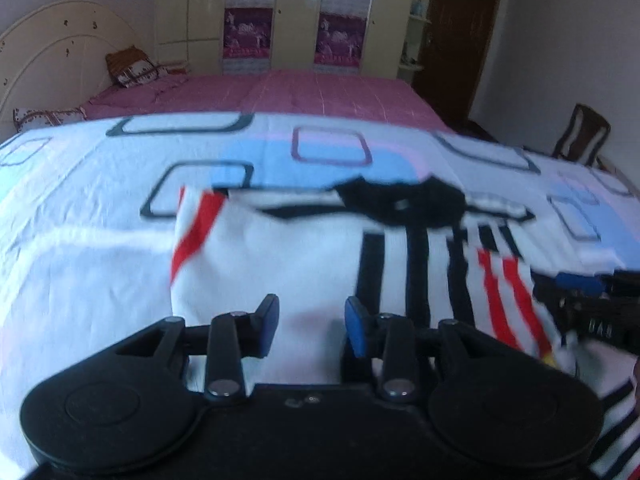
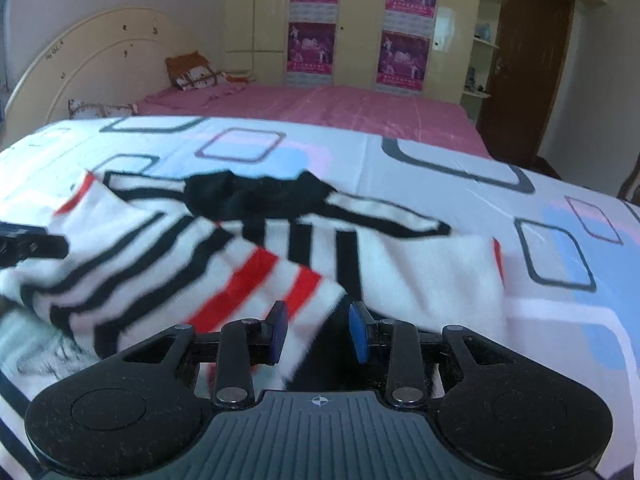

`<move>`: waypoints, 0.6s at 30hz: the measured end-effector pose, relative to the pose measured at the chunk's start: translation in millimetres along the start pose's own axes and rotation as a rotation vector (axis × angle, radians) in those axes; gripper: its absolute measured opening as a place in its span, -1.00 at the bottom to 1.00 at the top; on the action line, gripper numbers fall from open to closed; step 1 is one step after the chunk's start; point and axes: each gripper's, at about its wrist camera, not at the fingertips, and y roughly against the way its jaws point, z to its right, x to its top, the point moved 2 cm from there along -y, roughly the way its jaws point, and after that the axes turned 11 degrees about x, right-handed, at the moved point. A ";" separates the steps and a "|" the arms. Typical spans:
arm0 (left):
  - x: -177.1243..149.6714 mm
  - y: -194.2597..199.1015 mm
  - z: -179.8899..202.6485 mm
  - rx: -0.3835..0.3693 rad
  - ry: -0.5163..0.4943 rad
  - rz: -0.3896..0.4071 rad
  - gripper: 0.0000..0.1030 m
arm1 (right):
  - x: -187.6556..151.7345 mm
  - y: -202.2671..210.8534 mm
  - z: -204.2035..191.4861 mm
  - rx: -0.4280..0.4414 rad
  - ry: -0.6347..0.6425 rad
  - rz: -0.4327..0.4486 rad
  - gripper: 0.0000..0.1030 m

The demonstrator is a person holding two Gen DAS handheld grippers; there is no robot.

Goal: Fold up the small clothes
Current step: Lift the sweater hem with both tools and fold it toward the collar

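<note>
A small white shirt [image 1: 288,256] with black and red stripes and a black collar [image 1: 400,200] lies on the patterned sheet; its striped sleeve is folded over the body. It also shows in the right wrist view [image 2: 420,272]. My left gripper [image 1: 312,326] is open just above the shirt's plain white lower part. My right gripper [image 2: 318,332] is open over the folded sleeve's red-striped cuff [image 2: 260,280], with nothing clamped. The right gripper shows at the right edge of the left wrist view [image 1: 592,304]; the left gripper shows at the left edge of the right wrist view [image 2: 24,242].
The white sheet with blue, pink and dark square outlines [image 1: 80,264] covers the near surface. Behind it is a pink bed [image 1: 280,92] with pillows [image 1: 132,68] and a cream headboard. A wardrobe with posters, a brown door and a wooden chair [image 1: 584,136] stand behind.
</note>
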 end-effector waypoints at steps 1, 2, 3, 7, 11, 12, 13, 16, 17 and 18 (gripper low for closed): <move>-6.3 -0.8 0.7 0.005 -0.010 -0.012 -0.30 | -5.8 -0.7 4.0 -0.006 -0.003 -0.013 -0.37; -13.1 -3.4 1.1 0.013 -0.020 -0.023 -0.30 | -10.8 -1.7 8.0 -0.012 -0.002 -0.023 -0.37; -18.2 -6.3 -0.2 0.020 -0.025 -0.036 -0.28 | -15.8 -2.9 12.1 -0.018 0.005 -0.023 -0.37; -23.7 -8.1 -1.1 0.036 -0.032 -0.042 -0.27 | -12.3 8.2 18.6 -0.004 -0.020 -0.006 -0.37; -27.4 -7.0 -0.1 0.053 -0.029 -0.041 -0.26 | -22.4 5.8 27.0 -0.018 -0.013 -0.028 -0.37; -28.9 -6.9 0.2 0.056 -0.028 -0.037 -0.26 | -21.0 7.2 29.4 -0.012 -0.026 -0.032 -0.37; -29.1 -5.5 0.8 0.064 -0.029 -0.038 -0.27 | -18.8 9.2 30.3 -0.012 -0.036 -0.035 -0.37; -28.8 0.9 3.4 0.088 -0.034 -0.042 -0.29 | -18.6 17.3 32.6 -0.017 -0.041 -0.014 -0.37; -29.2 2.7 4.5 0.092 -0.035 -0.043 -0.29 | -21.9 14.8 35.6 -0.027 -0.046 -0.036 -0.37; -29.9 4.2 5.8 0.098 -0.038 -0.043 -0.29 | -25.7 13.3 39.2 -0.023 -0.062 -0.039 -0.37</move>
